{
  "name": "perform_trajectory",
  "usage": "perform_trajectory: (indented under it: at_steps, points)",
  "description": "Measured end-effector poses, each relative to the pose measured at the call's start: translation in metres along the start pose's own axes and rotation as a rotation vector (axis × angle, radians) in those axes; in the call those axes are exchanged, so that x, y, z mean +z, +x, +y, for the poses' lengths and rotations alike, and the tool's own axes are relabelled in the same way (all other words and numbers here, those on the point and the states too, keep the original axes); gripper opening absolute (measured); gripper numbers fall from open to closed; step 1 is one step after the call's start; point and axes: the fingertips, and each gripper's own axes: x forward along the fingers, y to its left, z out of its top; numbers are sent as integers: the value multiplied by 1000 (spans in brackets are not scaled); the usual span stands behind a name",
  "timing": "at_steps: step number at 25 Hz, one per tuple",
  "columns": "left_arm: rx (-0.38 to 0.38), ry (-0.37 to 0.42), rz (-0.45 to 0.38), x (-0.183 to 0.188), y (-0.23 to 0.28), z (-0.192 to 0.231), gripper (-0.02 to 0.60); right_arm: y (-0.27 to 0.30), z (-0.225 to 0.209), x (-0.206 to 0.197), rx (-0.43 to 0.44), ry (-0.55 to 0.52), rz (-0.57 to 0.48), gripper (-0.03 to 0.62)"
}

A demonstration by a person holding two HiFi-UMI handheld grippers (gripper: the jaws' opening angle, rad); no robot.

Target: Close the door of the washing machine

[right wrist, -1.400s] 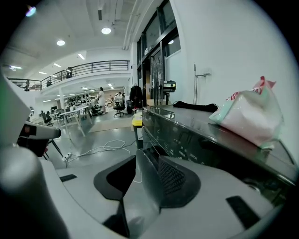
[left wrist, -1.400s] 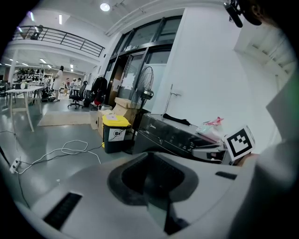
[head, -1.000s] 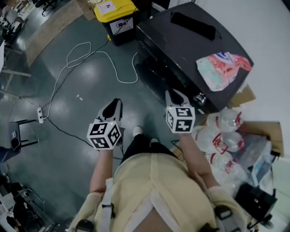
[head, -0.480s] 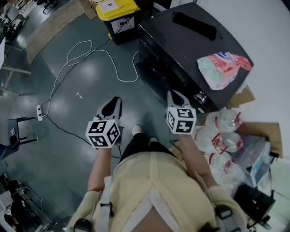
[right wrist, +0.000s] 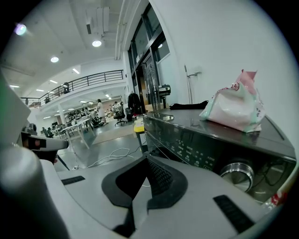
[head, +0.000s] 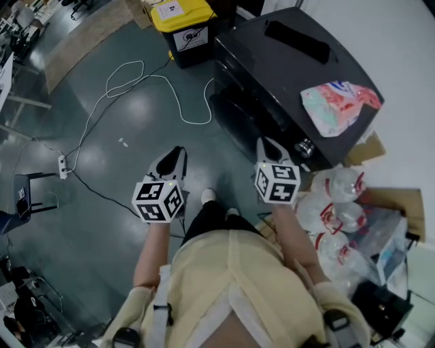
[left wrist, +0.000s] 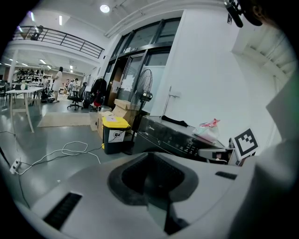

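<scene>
The black washing machine (head: 285, 68) stands at the upper right of the head view, its dark front (head: 248, 119) facing the floor space. I cannot make out its door from this angle. My right gripper (head: 271, 147) is shut and empty, its tips just short of the front, near the silver dial (head: 304, 147). My left gripper (head: 172, 160), also shut and empty, hangs over the floor to the left. In the right gripper view the control panel (right wrist: 196, 147) and dial (right wrist: 237, 171) lie close ahead of the shut right gripper (right wrist: 147, 173). The left gripper (left wrist: 150, 176) looks towards the machine (left wrist: 170, 135).
A pink-and-white bag (head: 340, 102) and a black object (head: 296, 39) lie on the machine's top. A yellow-lidded bin (head: 180, 20) stands beyond it. A white cable (head: 146, 78) and power strip (head: 62, 165) lie on the floor. Packed plastic bottles (head: 333, 200) and cardboard sit at the right.
The right gripper's fingertips look closer together than a second ago. Both grippers stay about where they were; the view has shifted slightly.
</scene>
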Motion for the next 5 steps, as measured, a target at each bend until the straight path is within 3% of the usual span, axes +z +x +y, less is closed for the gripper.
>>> perform_trajectory:
  at_steps: [5]
  points:
    - [3,-7,-3,-2,-1,-4,40,-3,-3,0,-3,8,-10,5]
